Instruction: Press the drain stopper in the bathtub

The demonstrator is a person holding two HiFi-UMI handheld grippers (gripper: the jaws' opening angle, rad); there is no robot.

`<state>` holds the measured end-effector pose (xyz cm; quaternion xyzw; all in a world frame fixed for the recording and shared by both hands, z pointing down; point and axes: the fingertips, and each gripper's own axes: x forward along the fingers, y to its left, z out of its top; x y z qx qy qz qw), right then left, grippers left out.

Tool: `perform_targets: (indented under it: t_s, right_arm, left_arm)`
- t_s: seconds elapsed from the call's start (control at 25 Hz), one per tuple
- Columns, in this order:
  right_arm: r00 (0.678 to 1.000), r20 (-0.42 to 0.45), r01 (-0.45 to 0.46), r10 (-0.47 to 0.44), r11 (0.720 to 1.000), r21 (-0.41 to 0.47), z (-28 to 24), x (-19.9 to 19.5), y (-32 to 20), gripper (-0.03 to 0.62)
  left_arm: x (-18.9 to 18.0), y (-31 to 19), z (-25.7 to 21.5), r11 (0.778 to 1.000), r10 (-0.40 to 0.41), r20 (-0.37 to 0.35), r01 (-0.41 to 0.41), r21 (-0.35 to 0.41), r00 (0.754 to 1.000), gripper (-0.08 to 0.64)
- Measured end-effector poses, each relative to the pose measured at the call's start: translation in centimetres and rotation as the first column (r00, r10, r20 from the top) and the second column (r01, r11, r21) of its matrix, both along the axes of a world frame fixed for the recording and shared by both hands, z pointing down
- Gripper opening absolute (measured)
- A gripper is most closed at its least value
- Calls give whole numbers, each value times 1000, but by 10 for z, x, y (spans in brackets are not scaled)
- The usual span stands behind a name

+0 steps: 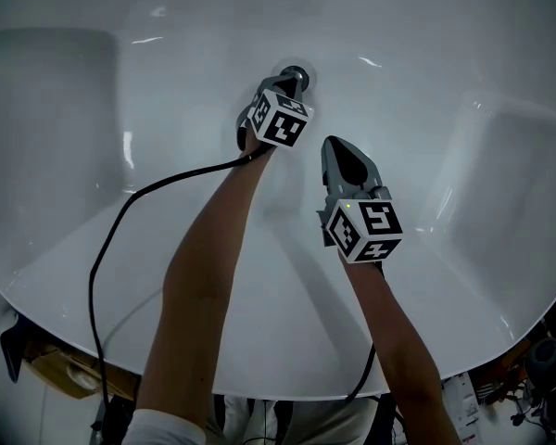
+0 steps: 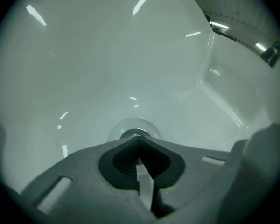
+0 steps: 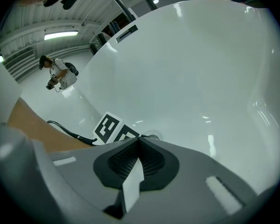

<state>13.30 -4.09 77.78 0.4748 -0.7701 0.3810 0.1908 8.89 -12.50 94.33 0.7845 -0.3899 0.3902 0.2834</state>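
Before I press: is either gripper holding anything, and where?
Nothing held. Left gripper and right gripper both have jaws together, empty; left points at the drain stopper.

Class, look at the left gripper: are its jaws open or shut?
Shut. The left gripper, seen in its own view, has its jaw tips meeting with nothing between them, just short of the drain stopper.

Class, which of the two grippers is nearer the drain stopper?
The left gripper: its closed tips sit at the drain stopper, while the right gripper hangs back.
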Motion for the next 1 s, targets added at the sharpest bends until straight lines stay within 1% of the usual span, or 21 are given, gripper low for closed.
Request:
perform_targets:
  t_s: [0.16, 0.32, 0.44, 0.6, 0.76, 0.84, 0.92, 1.0]
  right_arm:
    - [1000, -7, 3, -3, 1000, -11, 4, 3, 2, 2]
    - [1000, -12, 7, -7, 1000, -12, -1, 4, 0, 2]
    - [1000, -15, -1, 1, 1000, -11, -5, 7, -4, 2]
    - [1000, -13, 1, -1, 1000, -17, 2, 13, -8, 2]
    - [1000, -21, 5, -5, 1000, -27, 6, 8, -5, 2]
    - [1000, -24, 12, -12, 1000, -26, 4, 4, -3, 2]
    - [999, -26, 22, -22, 1000, -17, 0, 3, -5, 3]
    - [999, -31, 27, -27, 1000, -9, -4, 4, -7, 3]
  left_arm:
    - [0, -4, 8, 1000, -7, 5, 7, -28, 1000, -2]
    - [-2, -2, 16, 996, -13, -16, 12, -89, 1000, -1]
    - [-4, -1, 17, 995, -18, -27, 15, -99, 999, 0]
    - [6, -4, 20, 992, 0, -18, -3, -127, 1000, 0]
    - [8, -8, 22, 986, 12, 1, -12, -166, 1000, 0]
    - [8, -6, 22, 985, 14, 8, -13, -173, 1000, -1]
    - [7, -6, 18, 985, 2, -15, -5, -170, 1000, 0]
    - [7, -6, 9, 989, -1, -41, -5, -144, 999, 0]
